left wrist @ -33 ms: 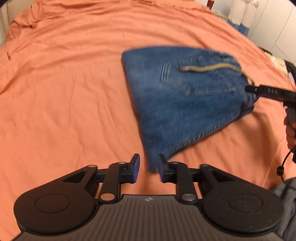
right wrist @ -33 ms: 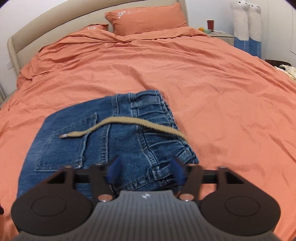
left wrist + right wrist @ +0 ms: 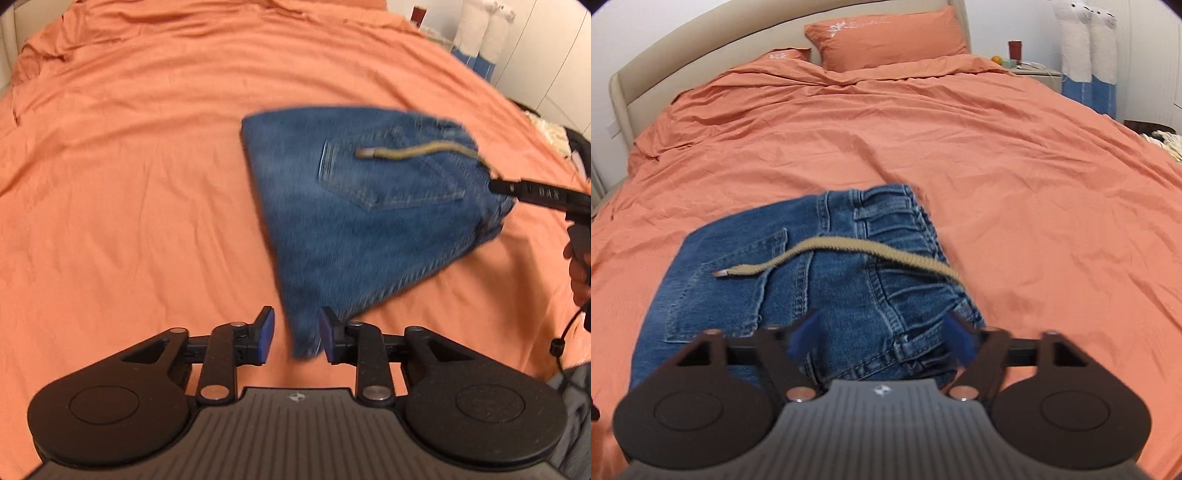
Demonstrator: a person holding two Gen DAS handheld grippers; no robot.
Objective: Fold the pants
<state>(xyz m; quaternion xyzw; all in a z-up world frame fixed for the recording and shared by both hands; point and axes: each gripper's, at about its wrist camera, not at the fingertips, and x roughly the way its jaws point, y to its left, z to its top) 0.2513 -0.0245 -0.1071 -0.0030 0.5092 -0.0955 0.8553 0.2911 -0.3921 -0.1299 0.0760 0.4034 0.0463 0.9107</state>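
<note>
Folded blue jeans (image 3: 369, 206) lie on the orange bed, back pocket up, with a tan drawstring (image 3: 417, 151) across them. My left gripper (image 3: 295, 338) is open, its blue pads either side of the jeans' near corner, not pinching it. The right gripper's black body (image 3: 543, 194) shows at the jeans' waistband edge. In the right wrist view the jeans (image 3: 820, 288) and drawstring (image 3: 842, 249) fill the middle; my right gripper (image 3: 881, 338) is open, its blurred pads wide apart over the waistband.
The orange duvet (image 3: 997, 155) covers the whole bed. Two orange pillows (image 3: 886, 37) and a beige headboard (image 3: 683, 48) are at the far end. A bedside table (image 3: 1030, 68) with small items and a white-blue plush (image 3: 1086, 55) stand at the right.
Hardly any. The right gripper's pads look a little wider apart and blurred; the jeans and the left gripper stay as they were.
</note>
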